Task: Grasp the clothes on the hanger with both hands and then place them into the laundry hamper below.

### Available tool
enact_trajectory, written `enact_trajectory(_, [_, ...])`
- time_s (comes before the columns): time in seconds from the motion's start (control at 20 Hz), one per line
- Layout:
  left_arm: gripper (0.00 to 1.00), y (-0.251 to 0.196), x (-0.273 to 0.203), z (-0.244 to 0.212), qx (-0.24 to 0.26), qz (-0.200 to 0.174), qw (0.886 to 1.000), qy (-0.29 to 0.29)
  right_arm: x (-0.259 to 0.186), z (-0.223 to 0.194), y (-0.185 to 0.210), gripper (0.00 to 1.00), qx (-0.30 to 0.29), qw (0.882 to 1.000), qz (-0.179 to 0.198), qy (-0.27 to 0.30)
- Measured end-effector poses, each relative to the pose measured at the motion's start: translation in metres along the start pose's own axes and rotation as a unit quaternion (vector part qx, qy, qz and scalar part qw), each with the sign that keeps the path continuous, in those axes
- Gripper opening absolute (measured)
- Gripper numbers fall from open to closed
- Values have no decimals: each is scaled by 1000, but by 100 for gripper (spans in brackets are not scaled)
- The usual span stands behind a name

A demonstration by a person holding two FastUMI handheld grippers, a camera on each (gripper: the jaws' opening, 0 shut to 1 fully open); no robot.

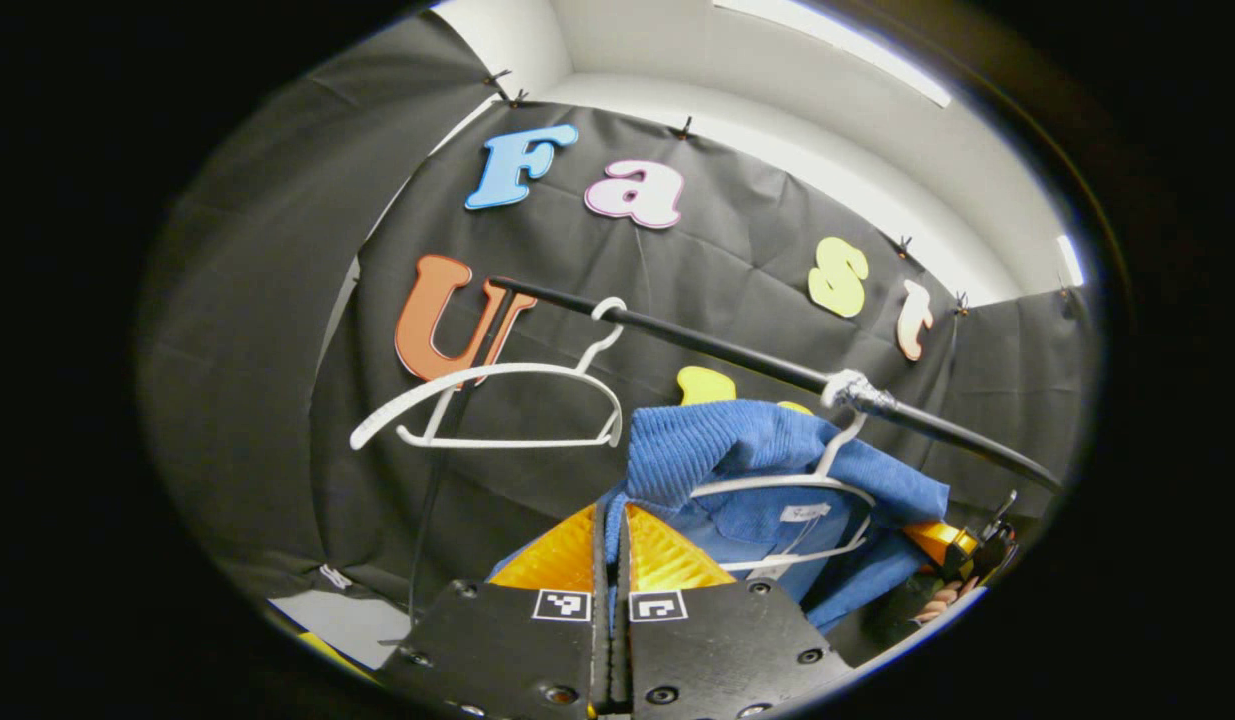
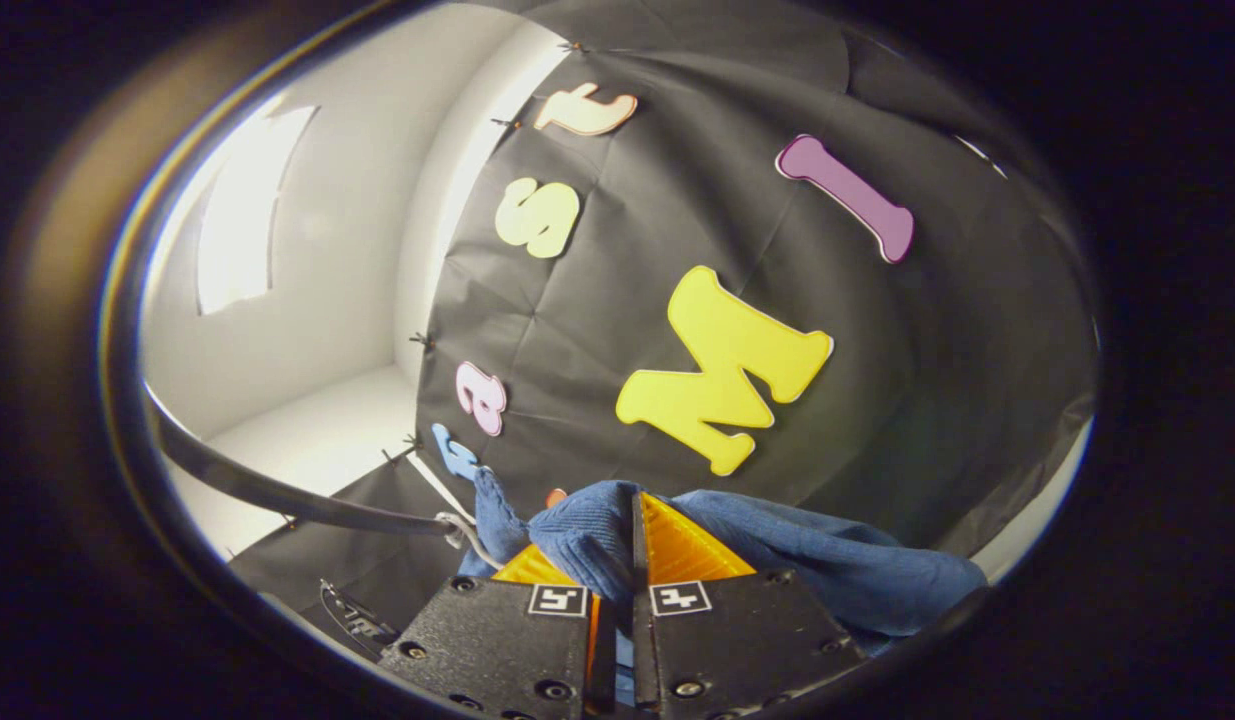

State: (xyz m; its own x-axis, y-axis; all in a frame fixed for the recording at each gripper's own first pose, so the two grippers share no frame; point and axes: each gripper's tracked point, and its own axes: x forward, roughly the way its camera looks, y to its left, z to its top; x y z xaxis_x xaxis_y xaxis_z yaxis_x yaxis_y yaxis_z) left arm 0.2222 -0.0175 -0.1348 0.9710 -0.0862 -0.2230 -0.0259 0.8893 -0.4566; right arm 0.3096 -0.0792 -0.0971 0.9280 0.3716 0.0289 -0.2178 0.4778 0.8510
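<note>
Hanging from a black rail (image 1: pixel 737 355), the blue garment (image 1: pixel 737 450) is thick and ribbed like corduroy, with a small white label inside the collar — it is draped over a white hanger (image 1: pixel 797 490) near the rail's far end. Two hangers are on the rail: that one and a bare white hanger (image 1: pixel 497 405) well apart from it. Two grippers are at work. The left gripper (image 1: pixel 614 525) has its orange fingers pressed together on a fold of blue cloth. The right gripper (image 2: pixel 632 545) likewise pinches the garment's bunched edge between its fingers.
</note>
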Motion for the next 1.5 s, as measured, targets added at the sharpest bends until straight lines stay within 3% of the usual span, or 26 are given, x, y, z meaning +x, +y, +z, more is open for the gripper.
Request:
enact_trajectory(0.1, [6,3,1,8,2,3,1000,-2,7,5,-2,10,-7,1000,1,3])
enact_trajectory(0.15, [0,6,3,13,7,6,1000,-4,11,10,-2,10,-13,1000,2,3])
enact_trajectory(0.2, [6,8,2,17,9,7,1000,-5,14,11,-2,10,-16,1000,3,7])
enact_trajectory(0.4, [0,11,6,30,21,2,1000,-5,25,18,-9,10,-33,999,3,23])
enact_trajectory(0.5, [5,8,14,29,-6,-16,1000,5,30,25,-9,10,-48,998,4,29])
enact_trajectory(0.65, [0,15,21,36,-24,-28,999,14,37,30,-6,10,-68,997,14,46])
enact_trajectory(1.05, [0,17,35,61,61,-26,998,18,62,44,2,10,-122,990,20,75])
enact_trajectory(1.1, [6,17,38,66,72,-25,997,14,65,45,4,10,-130,988,22,77])
enact_trajectory(1.25, [6,20,45,71,82,-26,996,13,77,47,1,10,-138,986,19,89])
enact_trajectory(1.3, [0,21,48,71,83,-28,996,15,79,44,-4,10,-145,984,16,98])
enact_trajectory(1.35, [6,21,51,67,85,-32,996,23,84,46,-11,10,-154,983,9,103])
enact_trajectory(1.5, [6,24,59,60,104,-39,993,40,93,46,-31,10,-175,976,-16,127])
